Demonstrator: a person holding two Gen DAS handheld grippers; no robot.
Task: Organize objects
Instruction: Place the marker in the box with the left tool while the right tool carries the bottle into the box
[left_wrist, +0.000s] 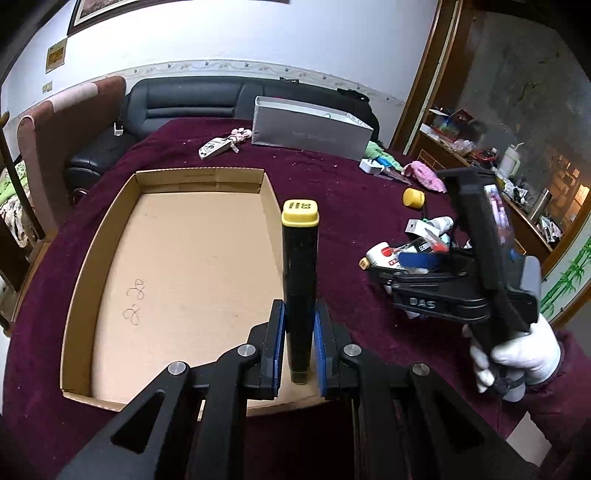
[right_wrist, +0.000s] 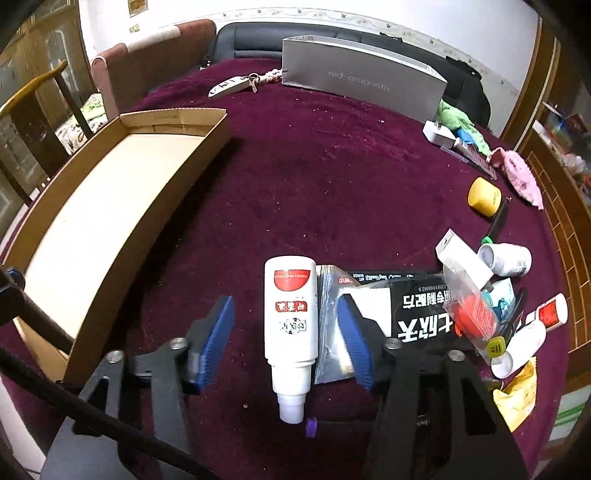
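Note:
My left gripper (left_wrist: 299, 345) is shut on a black marker with a yellow cap (left_wrist: 300, 280), held over the right edge of an empty cardboard tray (left_wrist: 110, 236). The tray also shows in the right wrist view (right_wrist: 92, 206). My right gripper (right_wrist: 286, 339) is open, its blue pads on either side of a white bottle with a red label (right_wrist: 291, 325) that lies on the maroon cloth (right_wrist: 314, 177). The pads do not touch the bottle. The right gripper also shows in the left wrist view (left_wrist: 461, 291), held by a white-gloved hand over a pile of items.
A pile to the right holds a black packet (right_wrist: 417, 306), small white bottles (right_wrist: 506, 258), a clear packet with a red item (right_wrist: 472, 310) and a yellow cap (right_wrist: 484, 195). A grey box (right_wrist: 362, 81) and keys (right_wrist: 236, 85) lie at the back. Sofa and chairs stand behind.

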